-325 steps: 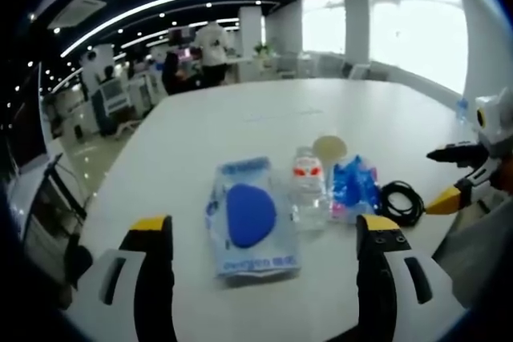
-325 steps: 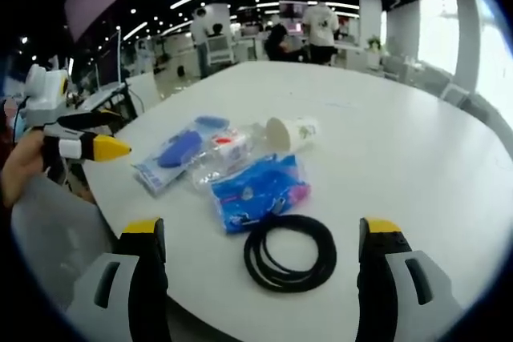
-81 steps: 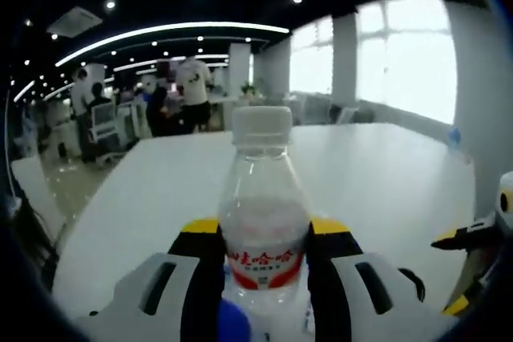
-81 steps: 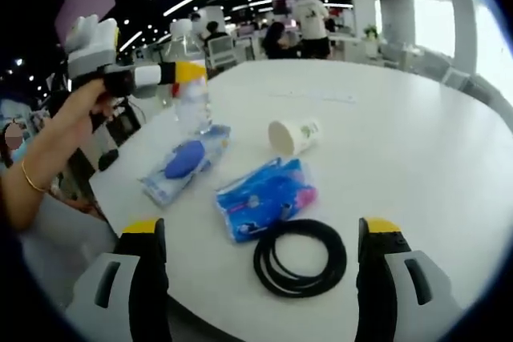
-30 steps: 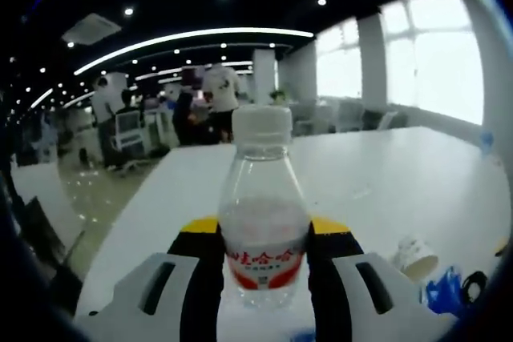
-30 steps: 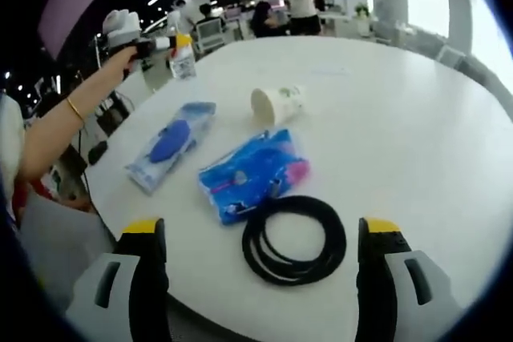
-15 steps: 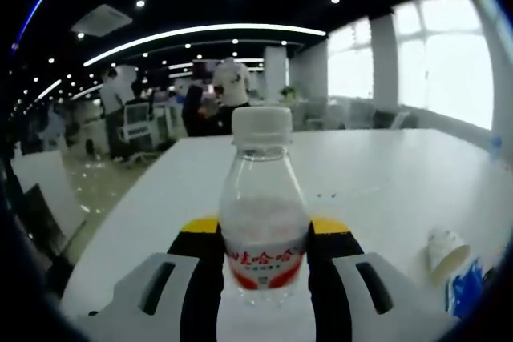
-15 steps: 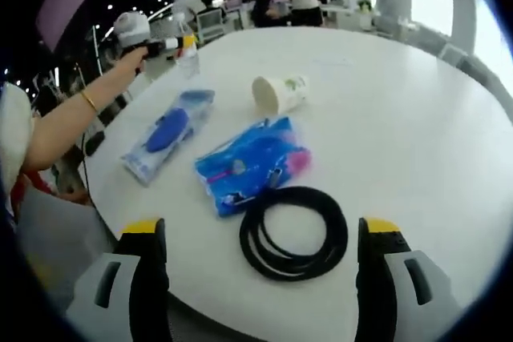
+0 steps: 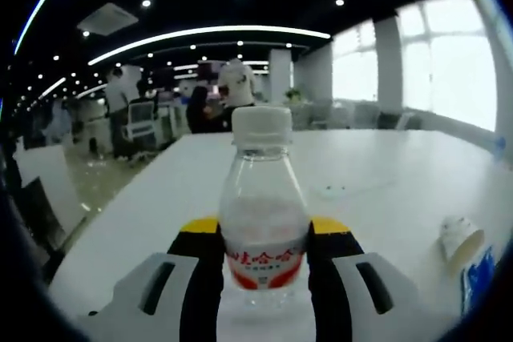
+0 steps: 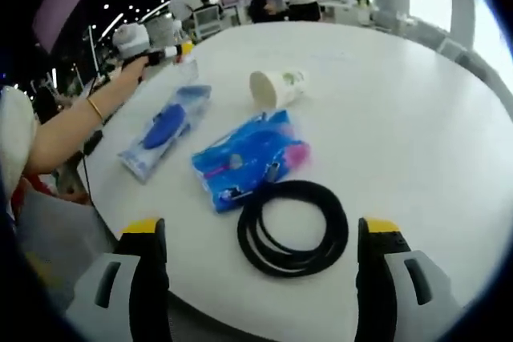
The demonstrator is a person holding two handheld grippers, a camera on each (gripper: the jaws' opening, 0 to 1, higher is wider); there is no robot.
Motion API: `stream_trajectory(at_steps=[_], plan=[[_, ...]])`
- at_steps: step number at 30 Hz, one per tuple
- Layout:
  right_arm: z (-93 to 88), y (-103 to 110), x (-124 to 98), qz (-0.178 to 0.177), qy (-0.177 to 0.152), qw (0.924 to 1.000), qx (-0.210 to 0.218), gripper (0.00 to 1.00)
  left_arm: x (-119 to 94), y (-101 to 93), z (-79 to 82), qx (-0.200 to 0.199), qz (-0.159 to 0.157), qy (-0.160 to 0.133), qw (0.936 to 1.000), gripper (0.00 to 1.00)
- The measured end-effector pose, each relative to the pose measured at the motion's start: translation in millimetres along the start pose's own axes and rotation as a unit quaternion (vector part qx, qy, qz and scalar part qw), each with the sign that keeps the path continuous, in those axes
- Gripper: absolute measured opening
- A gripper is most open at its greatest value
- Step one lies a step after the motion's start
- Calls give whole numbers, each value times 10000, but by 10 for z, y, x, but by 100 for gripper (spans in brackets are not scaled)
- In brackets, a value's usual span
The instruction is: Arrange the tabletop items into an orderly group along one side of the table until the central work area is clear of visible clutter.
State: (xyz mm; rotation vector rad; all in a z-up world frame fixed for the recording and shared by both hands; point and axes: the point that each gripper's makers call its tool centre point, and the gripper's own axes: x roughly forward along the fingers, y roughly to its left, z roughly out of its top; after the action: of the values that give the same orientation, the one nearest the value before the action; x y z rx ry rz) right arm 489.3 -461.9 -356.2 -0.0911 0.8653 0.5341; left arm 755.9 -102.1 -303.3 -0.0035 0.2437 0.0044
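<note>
Left gripper (image 9: 264, 254), fingers clamped on an upright water bottle (image 9: 263, 214) above the white bench (image 9: 385, 190). Right gripper (image 10: 260, 266), fingers apart, over a coiled black cable (image 10: 292, 227).

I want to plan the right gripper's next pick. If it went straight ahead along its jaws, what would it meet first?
Most likely the coiled black cable, which lies on the table just ahead, between the open jaws of the right gripper. Beyond it lies the blue packet. Depth is hard to judge.

The clear plastic bottle (image 9: 263, 214) had a white cap and red label; the coiled cable (image 10: 292, 228) was black; the table (image 10: 417, 118) was white.
</note>
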Motion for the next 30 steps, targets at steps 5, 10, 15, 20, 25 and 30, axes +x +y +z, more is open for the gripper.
stream_trajectory(at_steps=[5, 10, 15, 20, 25, 30], plan=[[2, 11, -2, 19, -11, 10000, 43, 98, -65, -54, -1, 15, 6, -122, 9999, 37], [0, 11, -10, 23, -17, 10000, 46, 97, -124, -104, 2, 104, 17, -195, 9998, 38], [-32, -8, -8, -13, 50, 10000, -7, 95, -170, -101, -1, -98, 68, -121, 9999, 38], [-69, 8, -4, 8, 128, 9999, -33, 95, -183, -137, -25, 143, 39, -96, 9998, 38], [-46, 47, -5, 72, 67, 9999, -115, 92, -219, -149, -12, 104, 75, -109, 9999, 38], [-49, 92, 0, 164, 90, 9997, -145, 91, -199, -115, -6, 76, 137, -110, 9998, 39]])
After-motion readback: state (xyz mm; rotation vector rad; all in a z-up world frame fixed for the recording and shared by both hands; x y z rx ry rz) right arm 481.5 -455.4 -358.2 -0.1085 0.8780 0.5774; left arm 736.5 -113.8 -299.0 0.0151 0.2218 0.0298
